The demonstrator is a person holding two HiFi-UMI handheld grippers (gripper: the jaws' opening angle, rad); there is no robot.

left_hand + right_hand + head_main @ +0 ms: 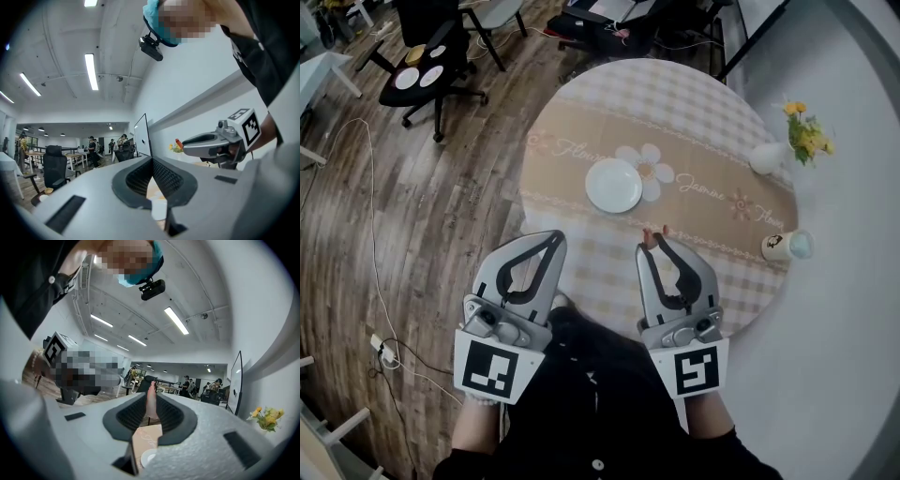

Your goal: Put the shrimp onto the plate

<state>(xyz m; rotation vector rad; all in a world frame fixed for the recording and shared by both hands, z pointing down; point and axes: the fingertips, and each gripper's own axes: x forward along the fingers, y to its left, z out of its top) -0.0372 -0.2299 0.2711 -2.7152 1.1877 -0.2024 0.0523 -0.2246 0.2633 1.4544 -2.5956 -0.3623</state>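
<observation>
One shrimp (151, 398) pinched between fingers of the right gripper (656, 245), one plate (613, 185) ahead (left gripper (554, 238) empty, fingers pressed together).

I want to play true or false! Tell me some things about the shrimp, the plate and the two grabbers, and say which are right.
1. The small pink shrimp is pinched in the right gripper. True.
2. The shrimp lies on the round white plate. False: nothing lies on the plate.
3. The left gripper holds a spoon. False: its jaws are together on nothing.
4. The yellow flowers stand in a white vase. True.
</observation>
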